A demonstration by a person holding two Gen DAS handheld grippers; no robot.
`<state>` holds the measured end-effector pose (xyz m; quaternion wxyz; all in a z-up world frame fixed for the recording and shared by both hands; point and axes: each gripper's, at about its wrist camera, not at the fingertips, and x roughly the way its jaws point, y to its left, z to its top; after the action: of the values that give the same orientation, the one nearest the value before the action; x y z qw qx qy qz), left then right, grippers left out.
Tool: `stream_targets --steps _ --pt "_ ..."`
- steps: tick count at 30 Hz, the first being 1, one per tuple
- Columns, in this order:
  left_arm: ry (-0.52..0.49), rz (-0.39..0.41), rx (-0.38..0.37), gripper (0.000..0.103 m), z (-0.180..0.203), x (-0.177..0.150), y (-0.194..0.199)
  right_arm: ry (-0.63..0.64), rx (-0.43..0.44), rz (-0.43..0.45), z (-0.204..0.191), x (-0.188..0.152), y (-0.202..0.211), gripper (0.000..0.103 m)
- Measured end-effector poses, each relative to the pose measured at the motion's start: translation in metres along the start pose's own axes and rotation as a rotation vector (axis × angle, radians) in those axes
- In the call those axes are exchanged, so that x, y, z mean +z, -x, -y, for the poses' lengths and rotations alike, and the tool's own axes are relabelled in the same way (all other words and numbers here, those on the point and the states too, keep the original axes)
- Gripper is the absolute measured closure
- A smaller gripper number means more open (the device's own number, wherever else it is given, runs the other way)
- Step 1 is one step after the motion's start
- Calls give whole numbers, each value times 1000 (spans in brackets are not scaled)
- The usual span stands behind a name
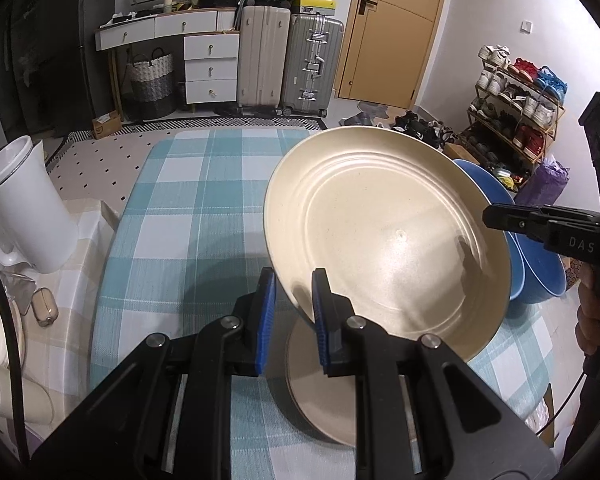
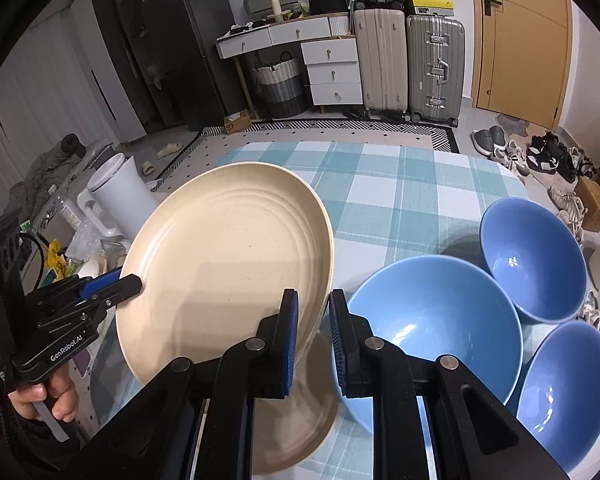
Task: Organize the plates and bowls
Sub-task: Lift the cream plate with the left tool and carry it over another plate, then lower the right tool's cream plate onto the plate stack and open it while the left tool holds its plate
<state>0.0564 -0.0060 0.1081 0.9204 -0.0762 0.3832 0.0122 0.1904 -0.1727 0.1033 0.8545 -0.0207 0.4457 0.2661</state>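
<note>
A large cream plate [image 1: 384, 232] [image 2: 228, 256] hangs tilted above the table, held by opposite edges. My left gripper [image 1: 294, 280] is shut on its near rim; in the right wrist view the left gripper [image 2: 134, 283] pinches the plate's left edge. My right gripper [image 2: 314, 299] is shut on the opposite rim and shows in the left wrist view as the right gripper [image 1: 492, 216]. A second cream plate [image 1: 320, 396] [image 2: 300, 420] lies flat on the cloth beneath. Three blue bowls [image 2: 432, 320] [image 2: 536, 256] [image 2: 568, 384] stand to the right; one blue bowl [image 1: 540, 276] shows behind the plate.
The table wears a teal checked cloth [image 1: 188, 200] [image 2: 400, 200]. A white jug [image 1: 28, 208] [image 2: 116, 196] and small clutter sit on a side surface at the left. Suitcases [image 1: 288, 60], drawers and a shoe rack [image 1: 516, 104] stand beyond the table.
</note>
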Motion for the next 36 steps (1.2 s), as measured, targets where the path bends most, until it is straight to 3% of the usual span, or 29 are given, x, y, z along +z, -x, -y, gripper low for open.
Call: stream_targets --steps 12,36 --pt "-8 -18 -11 88 2 -29 16 -13 5 25 -10 -34 14 85" --pt "-93 -101 9 88 10 -90 -30 -101 -26 -46 0 -105 -13 85"
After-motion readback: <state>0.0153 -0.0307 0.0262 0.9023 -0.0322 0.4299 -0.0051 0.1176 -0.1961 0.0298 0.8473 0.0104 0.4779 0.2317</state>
